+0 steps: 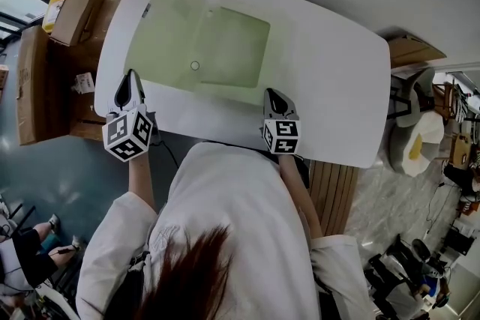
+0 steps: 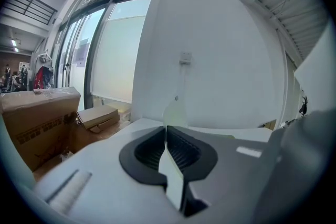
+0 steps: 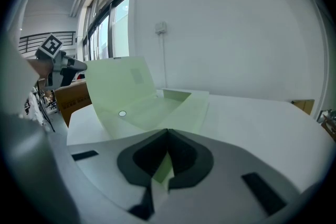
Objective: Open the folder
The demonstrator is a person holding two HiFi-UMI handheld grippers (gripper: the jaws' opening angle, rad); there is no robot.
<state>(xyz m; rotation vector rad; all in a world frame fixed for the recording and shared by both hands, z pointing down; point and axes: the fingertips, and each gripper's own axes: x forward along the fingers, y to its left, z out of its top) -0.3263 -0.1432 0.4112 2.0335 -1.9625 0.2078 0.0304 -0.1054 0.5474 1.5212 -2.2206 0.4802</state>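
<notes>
A pale green folder [image 1: 225, 49] lies open on the white table [image 1: 330, 86]. Its flap [image 1: 161, 19] stands up at the left, and a round snap [image 1: 195, 65] shows on the inner sheet. My right gripper [image 1: 272, 94] is shut on the folder's near right corner. In the right gripper view, green sheet [image 3: 152, 107] runs into the closed jaws of the right gripper [image 3: 168, 132]. My left gripper [image 1: 132, 79] sits at the folder's near left corner with its jaws together. In the left gripper view the flap [image 2: 176, 110] rises edge-on just beyond the left gripper's tips [image 2: 166, 131], and only white table shows in the gap behind the tips.
Cardboard boxes [image 1: 75, 11] stand off the table's left end, also seen as boxes [image 2: 37, 118] by the window. A white seat [image 1: 416, 139] stands off the right end. A white wall runs behind the table.
</notes>
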